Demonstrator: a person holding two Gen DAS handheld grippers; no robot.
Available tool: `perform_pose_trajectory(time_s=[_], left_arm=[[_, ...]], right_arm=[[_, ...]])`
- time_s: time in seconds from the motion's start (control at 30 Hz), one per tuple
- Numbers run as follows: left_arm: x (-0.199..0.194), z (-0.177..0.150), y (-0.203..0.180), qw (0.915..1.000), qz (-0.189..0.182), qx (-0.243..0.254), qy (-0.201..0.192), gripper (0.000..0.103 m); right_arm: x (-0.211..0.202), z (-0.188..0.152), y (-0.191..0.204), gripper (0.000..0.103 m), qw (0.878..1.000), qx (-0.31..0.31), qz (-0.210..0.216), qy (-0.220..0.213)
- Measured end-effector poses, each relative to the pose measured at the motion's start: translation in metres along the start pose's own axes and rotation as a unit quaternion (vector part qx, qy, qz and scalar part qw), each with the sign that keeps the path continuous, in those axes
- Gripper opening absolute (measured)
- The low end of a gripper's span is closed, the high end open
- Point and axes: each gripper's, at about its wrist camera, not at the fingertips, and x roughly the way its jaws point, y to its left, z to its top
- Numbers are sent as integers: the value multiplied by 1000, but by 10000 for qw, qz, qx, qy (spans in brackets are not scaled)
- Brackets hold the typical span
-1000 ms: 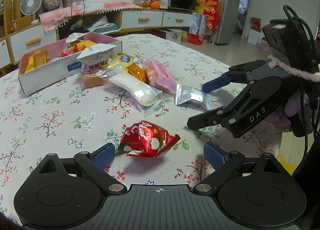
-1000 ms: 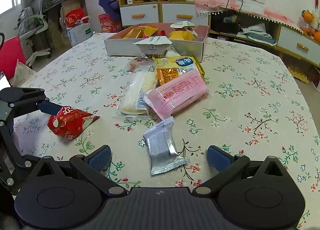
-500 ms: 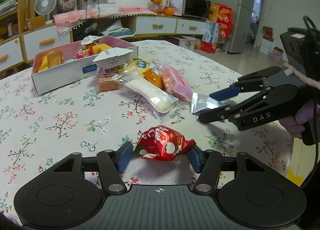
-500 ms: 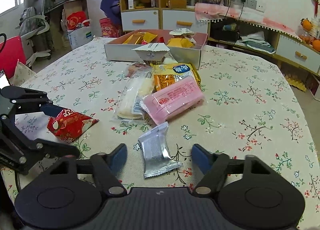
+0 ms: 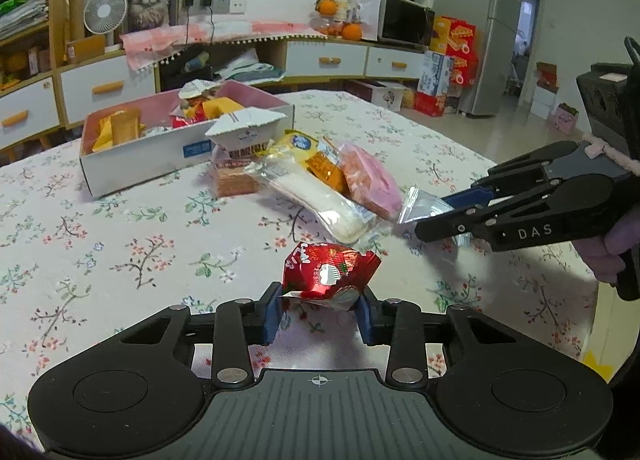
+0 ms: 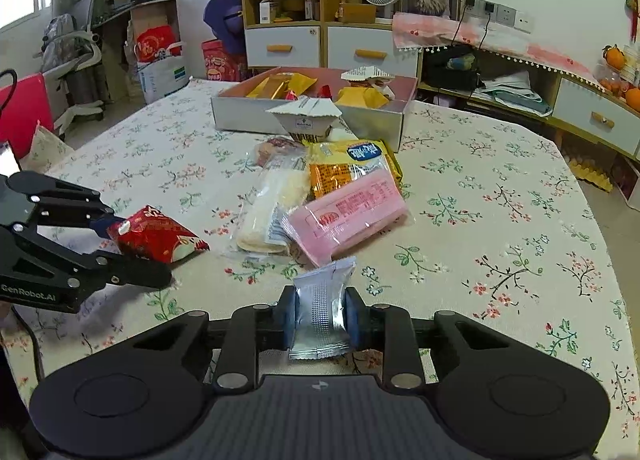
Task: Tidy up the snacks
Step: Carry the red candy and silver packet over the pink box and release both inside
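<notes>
Grip, left: left gripper (image 5: 318, 314) has just been closing and now pinches the red packet (image 5: 330, 274) between its blue pads, low on the crinkled foil.
Grip, right: right gripper (image 6: 320, 318) has just been closing too, and is clamped on the silver sachet (image 6: 322, 310) across its middle.
Packet position: the red one sits near the table's front edge, apart from the loose pile; whether it is off the cloth yet, I cannot tell.
Sachet position: just in front of the pink pack (image 6: 348, 216), close to touching it.
Destination: the box (image 5: 160, 152) at the far side, already holding yellow and red snacks.
Obstacles: a long white pack (image 5: 320, 200) and an orange pack (image 6: 340, 176) lie between the grippers and the box, and a white folded carton (image 6: 306, 118) stands right against its near wall.
Advice: lift both straight up first, so the sachet doesn't drag the pink pack along.
Advice: carry high over the pile and the carton, then let go inside the box's walls.
Risk: foil is slippery and the left hold is near the packet's edge, so a fast swing could shake it loose.
</notes>
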Motion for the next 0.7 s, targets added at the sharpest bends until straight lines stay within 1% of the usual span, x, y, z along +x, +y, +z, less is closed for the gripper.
perform_pose_trajectory(time_s=[0.27,0.43,0.57,0.7], left_arm=[[-3,9,6,9998,71,-155,-86,34],[-2,22,14,9993,207,-288,-76,34],[3,40,25,9982,443,-398,-13,34],[8,62,41,9961,619,-623,-20,34]], right_arm=[[-4,6,0,0,9999,63,15,-121],[-5,17,0,0,9996,153,2,-220],[-3,32,-2,0,9992,283,-54,-290],[3,57,-6,0,9983,417,-80,-410]])
